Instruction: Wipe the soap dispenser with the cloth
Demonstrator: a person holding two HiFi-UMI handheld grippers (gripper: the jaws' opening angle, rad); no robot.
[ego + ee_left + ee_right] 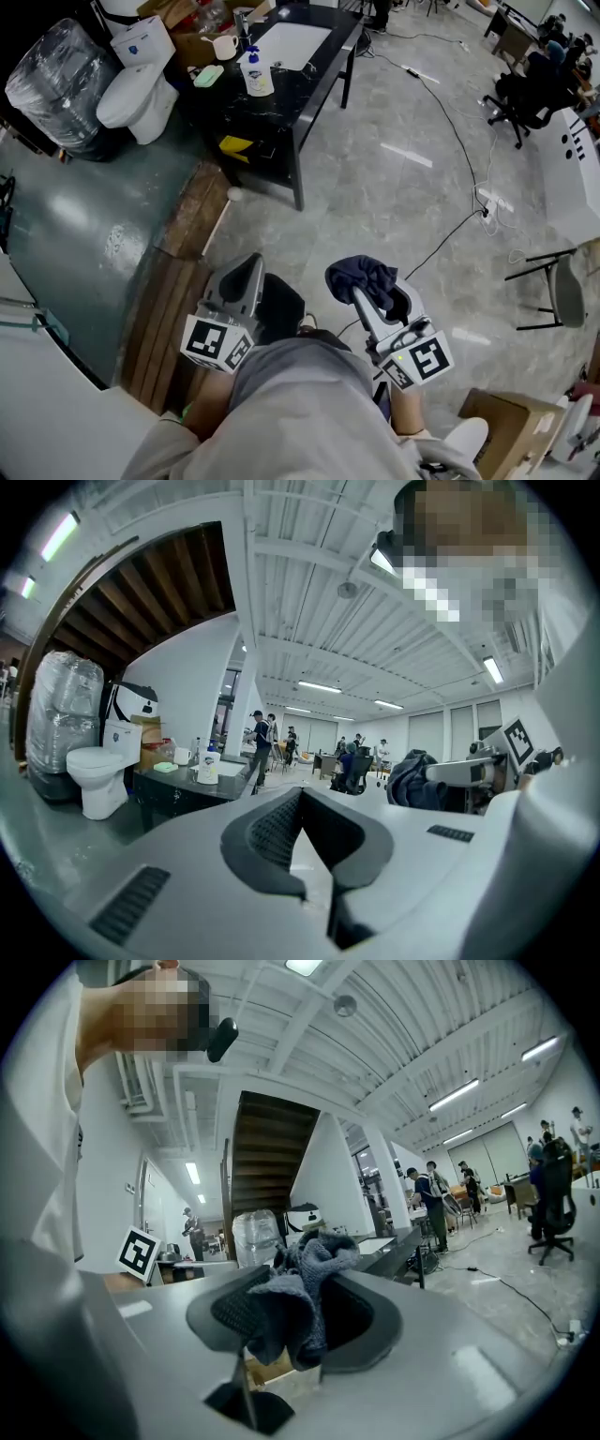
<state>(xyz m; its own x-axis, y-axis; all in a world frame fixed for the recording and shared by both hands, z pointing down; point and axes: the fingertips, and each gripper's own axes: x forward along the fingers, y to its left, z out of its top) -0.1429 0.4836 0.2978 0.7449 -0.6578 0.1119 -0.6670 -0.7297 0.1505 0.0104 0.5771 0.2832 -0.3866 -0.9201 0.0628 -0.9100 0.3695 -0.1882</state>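
The white soap dispenser [255, 73] with a blue pump stands on the black table [323, 56] far ahead; in the left gripper view the soap dispenser [208, 767] is small at the left. My right gripper [364, 292] is held close to my body, shut on a crumpled dark blue cloth [362, 274]. In the right gripper view that cloth [302, 1288] bulges out between the jaws of the right gripper [295, 1312]. My left gripper [247, 274] is beside it, shut with nothing in it. Its jaws meet in the left gripper view [302, 808], where the cloth [412, 780] shows at the right.
A white toilet [139, 86] and a plastic-wrapped bundle [54, 77] stand left of the table. A cup [224, 45] and a green pad [208, 75] lie near the dispenser. Wooden planks [173, 281] run along the left; cables [450, 122] cross the floor; a cardboard box [502, 422] sits lower right.
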